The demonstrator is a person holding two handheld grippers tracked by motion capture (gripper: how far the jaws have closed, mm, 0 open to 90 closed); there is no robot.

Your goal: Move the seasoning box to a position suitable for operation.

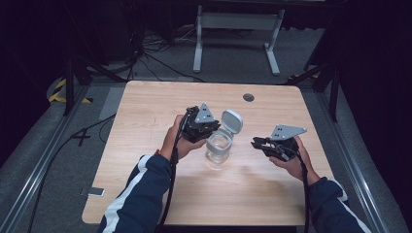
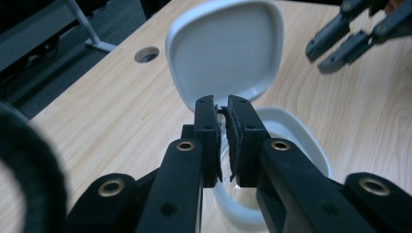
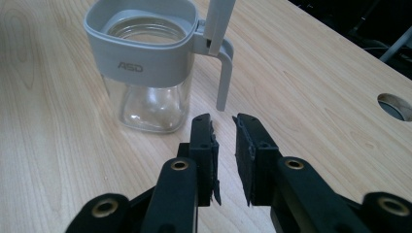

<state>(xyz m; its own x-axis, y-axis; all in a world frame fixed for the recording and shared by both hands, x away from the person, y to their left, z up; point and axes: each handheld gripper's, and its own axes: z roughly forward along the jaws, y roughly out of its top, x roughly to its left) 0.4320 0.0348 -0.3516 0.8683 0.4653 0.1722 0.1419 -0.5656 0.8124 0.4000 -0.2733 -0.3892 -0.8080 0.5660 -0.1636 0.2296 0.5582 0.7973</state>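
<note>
**A:** Sleeves first, since they're closest to the camera at the near edge. Past them we've got the left gripper (image 1: 210,130) right up against the near-left side of the glass jar (image 1: 218,147), which sits mid-table (image 1: 145,111) with its grey flip lid (image 1: 232,120) swung up on the far side.

**B:** Yep. In the left gripper view our pads (image 2: 234,141) are nearly together over the jar's grey collar (image 2: 296,128). Whether they pinch the rim or just hover, we can't tell; the jaws cover that exact spot.

**A:** And the right gripper (image 1: 254,142)?

**B:** Jaws apart with a clear gap, nothing in them, well to the right of the jar. From its own camera the jar (image 3: 148,63) lies ahead and to the left, standing upright, with the lid's clasp arm (image 3: 222,82) hanging down the side facing us.

**A:** So the left hand is nearer, and the right needs to travel left to reach the clasp or lid.

**B:** Agreed. The lid's top is cut off in that view, too.
</note>
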